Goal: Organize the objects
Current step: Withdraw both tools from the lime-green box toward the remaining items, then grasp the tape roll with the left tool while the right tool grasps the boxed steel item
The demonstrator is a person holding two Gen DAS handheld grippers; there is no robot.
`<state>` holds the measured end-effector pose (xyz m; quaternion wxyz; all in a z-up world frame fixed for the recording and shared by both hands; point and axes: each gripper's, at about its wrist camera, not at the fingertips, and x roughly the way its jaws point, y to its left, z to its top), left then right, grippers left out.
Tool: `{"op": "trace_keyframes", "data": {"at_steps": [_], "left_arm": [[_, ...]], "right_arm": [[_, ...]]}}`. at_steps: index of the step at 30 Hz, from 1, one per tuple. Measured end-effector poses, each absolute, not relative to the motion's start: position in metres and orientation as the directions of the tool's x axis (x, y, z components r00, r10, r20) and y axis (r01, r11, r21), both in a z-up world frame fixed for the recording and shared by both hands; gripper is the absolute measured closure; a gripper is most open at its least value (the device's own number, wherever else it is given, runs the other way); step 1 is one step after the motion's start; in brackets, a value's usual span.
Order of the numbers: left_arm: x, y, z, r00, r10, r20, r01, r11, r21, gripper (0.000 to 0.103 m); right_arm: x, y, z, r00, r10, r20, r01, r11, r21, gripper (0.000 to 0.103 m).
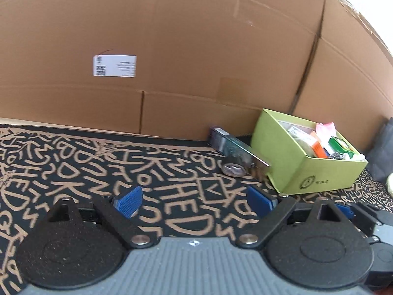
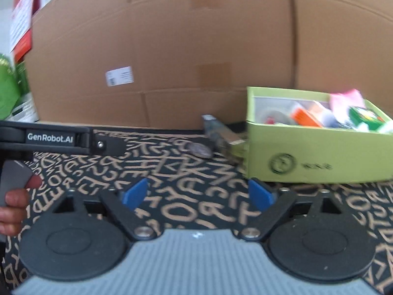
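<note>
Your left gripper (image 1: 195, 200) stands wide open with nothing between its blue pads (image 1: 130, 200); your right gripper (image 2: 197, 194) is likewise spread wide and holds nothing. Only the right wrist view shows your left hand (image 2: 13, 209) on the other tool's handle, plus green packaging (image 2: 9, 91) at the far left edge. Only the left wrist view resolves the white label (image 1: 114, 65) on the cardboard wall (image 1: 172, 36) sharply.

The green box (image 1: 289, 152) sits on the lettered mat (image 1: 98, 162), ahead and right of both tools, against the cardboard. It is open-topped and filled with mixed small packets. A dark rectangular pack (image 1: 228, 142) lies just beside its left wall, a round metallic item (image 1: 233, 169) near that; contact between them cannot be judged.
</note>
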<state>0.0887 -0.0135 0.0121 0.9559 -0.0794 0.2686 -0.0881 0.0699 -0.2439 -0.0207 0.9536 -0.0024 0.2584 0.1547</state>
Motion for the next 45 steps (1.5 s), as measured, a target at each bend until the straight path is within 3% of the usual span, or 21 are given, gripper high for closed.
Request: {"op": "trace_keyframes", "data": {"at_steps": [4, 11, 14, 19, 24, 27, 30, 39, 45], "left_arm": [[0.094, 0.0, 0.011, 0.837, -0.224, -0.499, 0.144, 0.97, -0.194, 0.008], [0.146, -0.02, 0.006, 0.782, -0.381, -0.494, 0.326, 0.924, -0.198, 0.008], [0.176, -0.037, -0.002, 0.747, -0.466, -0.475, 0.424, 0.883, -0.201, 0.016], [0.22, -0.057, -0.015, 0.685, -0.519, -0.511, 0.507, 0.844, -0.179, 0.041], [0.231, -0.072, -0.018, 0.667, -0.535, -0.519, 0.569, 0.815, -0.11, 0.043], [0.233, -0.081, -0.021, 0.651, -0.552, -0.522, 0.609, 0.789, -0.074, 0.043], [0.239, -0.089, -0.029, 0.624, -0.547, -0.557, 0.625, 0.778, -0.063, 0.055], [0.214, -0.042, -0.032, 0.651, -0.535, -0.538, 0.565, 0.815, -0.127, 0.058], [0.181, 0.004, -0.031, 0.684, -0.484, -0.546, 0.489, 0.86, -0.15, 0.058]], "right_arm": [[0.084, -0.226, -0.023, 0.807, 0.292, -0.513, -0.308, 0.95, 0.055, 0.033], [0.1, -0.219, -0.028, 0.805, 0.262, -0.532, -0.302, 0.953, 0.011, 0.033], [0.103, -0.221, -0.033, 0.802, 0.246, -0.545, -0.294, 0.956, -0.002, 0.033], [0.123, -0.217, -0.044, 0.818, 0.215, -0.534, -0.3, 0.951, -0.077, 0.033], [0.152, -0.22, -0.059, 0.849, 0.12, -0.515, -0.224, 0.964, -0.144, 0.036], [0.154, -0.232, -0.059, 0.847, 0.125, -0.516, -0.203, 0.974, -0.098, 0.042], [0.153, -0.237, -0.06, 0.849, 0.105, -0.518, -0.179, 0.979, -0.095, 0.043], [0.154, -0.228, -0.062, 0.843, 0.086, -0.531, -0.19, 0.971, -0.145, 0.043], [0.166, -0.192, -0.056, 0.882, 0.056, -0.467, -0.214, 0.932, -0.292, 0.043]]}}
